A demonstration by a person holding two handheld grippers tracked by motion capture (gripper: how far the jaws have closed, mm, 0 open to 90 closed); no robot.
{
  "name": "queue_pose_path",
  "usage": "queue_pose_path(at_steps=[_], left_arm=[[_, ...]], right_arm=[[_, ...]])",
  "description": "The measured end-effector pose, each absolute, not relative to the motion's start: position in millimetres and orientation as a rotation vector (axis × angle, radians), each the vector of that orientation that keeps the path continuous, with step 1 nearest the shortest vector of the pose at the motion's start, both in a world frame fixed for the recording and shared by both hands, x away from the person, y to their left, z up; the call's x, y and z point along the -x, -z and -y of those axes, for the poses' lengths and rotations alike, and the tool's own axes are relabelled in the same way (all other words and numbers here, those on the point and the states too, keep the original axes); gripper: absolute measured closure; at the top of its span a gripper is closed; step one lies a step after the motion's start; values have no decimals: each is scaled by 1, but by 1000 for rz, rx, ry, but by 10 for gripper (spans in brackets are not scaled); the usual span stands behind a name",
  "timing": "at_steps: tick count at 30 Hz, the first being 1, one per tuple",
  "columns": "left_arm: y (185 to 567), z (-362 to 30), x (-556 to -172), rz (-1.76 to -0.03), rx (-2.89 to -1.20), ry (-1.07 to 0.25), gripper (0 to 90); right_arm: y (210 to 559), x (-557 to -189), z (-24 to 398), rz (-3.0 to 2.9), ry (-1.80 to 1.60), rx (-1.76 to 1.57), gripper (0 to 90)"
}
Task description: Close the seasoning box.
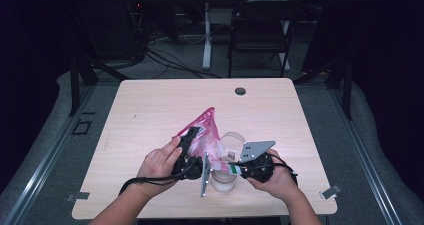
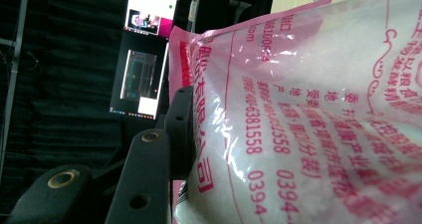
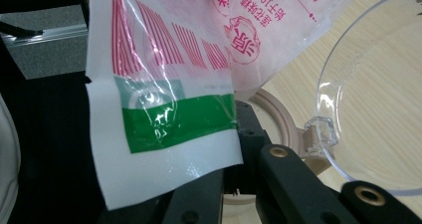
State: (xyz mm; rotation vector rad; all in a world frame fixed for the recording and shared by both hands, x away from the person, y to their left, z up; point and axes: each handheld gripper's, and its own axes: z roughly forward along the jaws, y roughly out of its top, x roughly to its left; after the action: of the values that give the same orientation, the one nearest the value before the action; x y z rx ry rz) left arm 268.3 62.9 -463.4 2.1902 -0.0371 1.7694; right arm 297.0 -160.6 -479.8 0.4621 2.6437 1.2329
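Observation:
A pink printed plastic bag (image 1: 204, 133) of white granules is held tilted above the wooden table (image 1: 150, 110), its far end raised. My left gripper (image 1: 189, 144) is shut on the bag's full body (image 2: 308, 124); one black jaw presses its side and the other is hidden behind it. My right gripper (image 1: 234, 168) is shut on the bag's low corner, a white flap with a green band (image 3: 174, 119). Beside that corner stands a clear round container (image 1: 233, 142), whose clear rim (image 3: 328, 99) sits close to the right jaw. A pale jar (image 1: 223, 181) stands under the grippers.
A cable hole (image 1: 240, 91) sits near the table's far edge. A dark folding chair (image 1: 260, 30) and floor cables stand beyond the table. Lit monitors (image 2: 144, 79) hang against dark curtains. A beige ring (image 3: 278, 114) lies under the bag corner.

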Motion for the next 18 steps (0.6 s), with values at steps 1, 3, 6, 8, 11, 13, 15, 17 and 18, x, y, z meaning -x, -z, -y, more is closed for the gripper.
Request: queue_pose_path(at_steps=[1, 3, 6, 8, 11, 13, 15, 17, 18], left_arm=[[463, -63, -268, 38, -2191, -1769, 628], [463, -63, -268, 39, -2192, -1771, 628], [463, -63, -268, 40, -2192, -1770, 628], [463, -63, -268, 40, -2192, -1770, 628], [463, -62, -268, 44, -2193, -1773, 628], [463, -62, -268, 42, -2192, -1771, 628], [464, -62, -267, 41, -2191, -1773, 628], [465, -62, -267, 34, -2195, -1766, 628], [464, -62, -267, 43, -2192, -1772, 628]], right_arm=[[480, -297, 161, -2645, -1232, -461, 900], [480, -297, 161, -2650, -1230, -459, 900], [480, -297, 161, -2651, -1233, -462, 900], [480, -297, 161, -2651, -1231, -462, 900], [481, -297, 161, -2653, -1226, -462, 900], [481, -297, 161, -2651, -1229, -465, 900], [481, -297, 161, -2650, -1236, -469, 900], [482, -298, 161, -2652, -1228, -467, 900], [481, -298, 161, -2652, -1220, -466, 900]])
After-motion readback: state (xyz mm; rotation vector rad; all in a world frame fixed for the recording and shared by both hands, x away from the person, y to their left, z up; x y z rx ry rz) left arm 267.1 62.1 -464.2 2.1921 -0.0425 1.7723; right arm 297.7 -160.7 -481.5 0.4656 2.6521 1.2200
